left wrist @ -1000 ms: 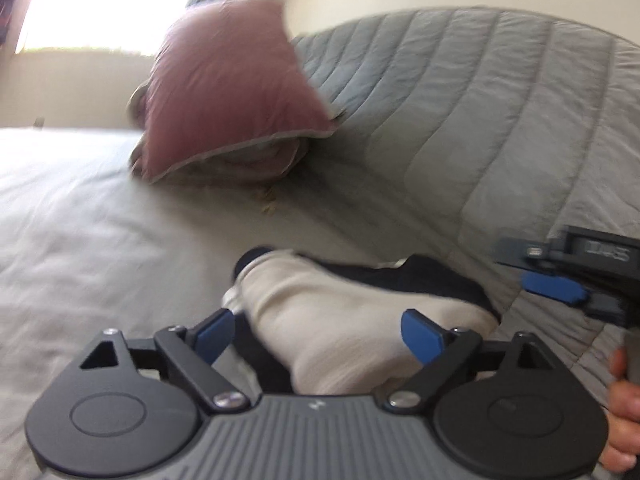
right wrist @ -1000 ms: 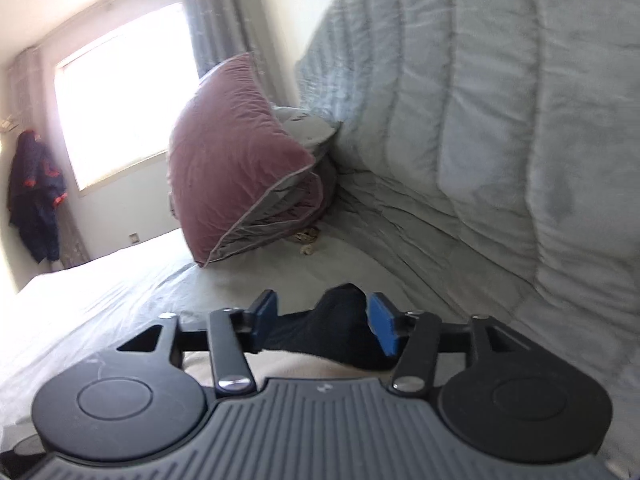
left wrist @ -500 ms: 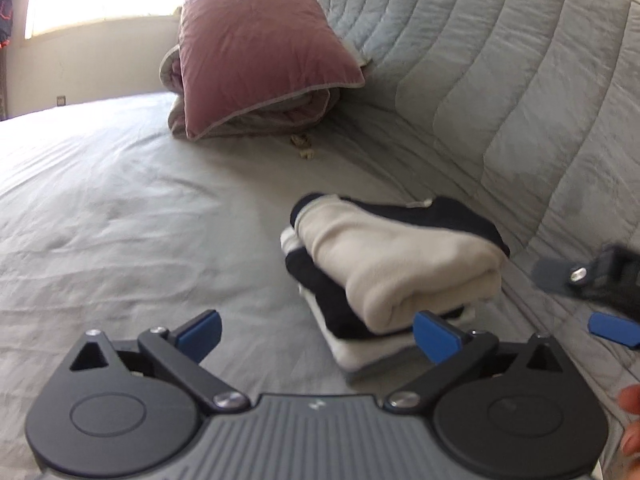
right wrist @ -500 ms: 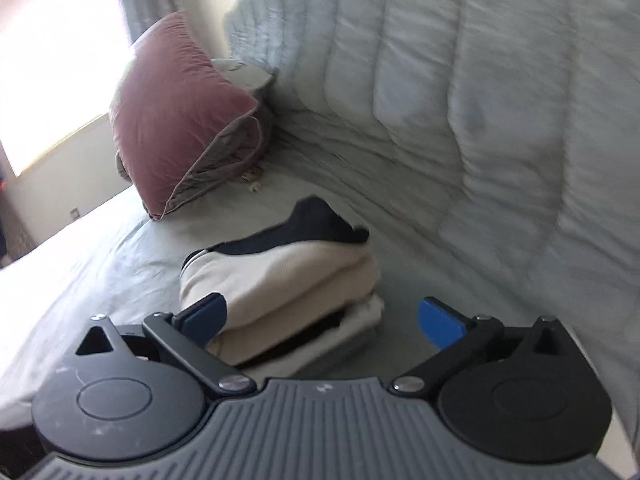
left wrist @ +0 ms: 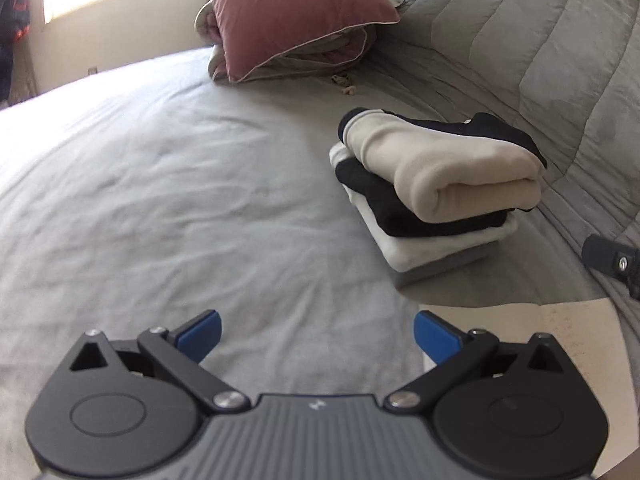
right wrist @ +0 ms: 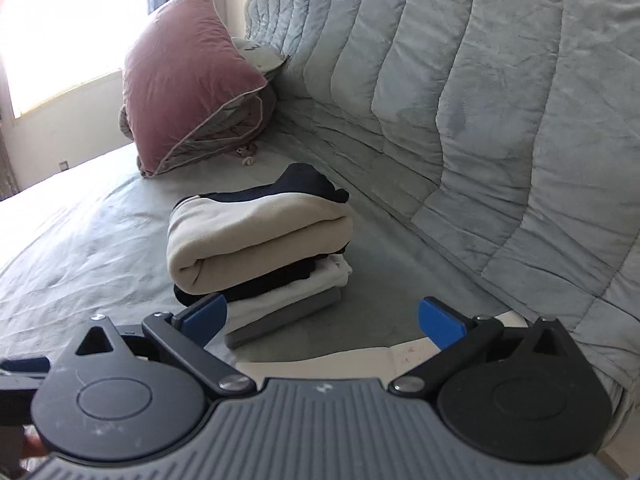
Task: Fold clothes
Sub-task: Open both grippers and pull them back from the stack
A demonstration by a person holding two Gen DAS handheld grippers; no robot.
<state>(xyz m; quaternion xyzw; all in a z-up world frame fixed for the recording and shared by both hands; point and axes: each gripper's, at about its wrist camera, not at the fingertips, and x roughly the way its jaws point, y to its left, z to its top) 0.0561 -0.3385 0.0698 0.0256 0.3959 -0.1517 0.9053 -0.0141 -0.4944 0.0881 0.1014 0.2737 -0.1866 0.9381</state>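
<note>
Clothes (left wrist: 432,184) lie neatly stacked, cream garment topmost.

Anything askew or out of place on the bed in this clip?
Mostly tidy. The folded stack sits square, but a dark flap sticks up from the top cream garment. A small tangled cord lies loose near the pink pillow.
</note>
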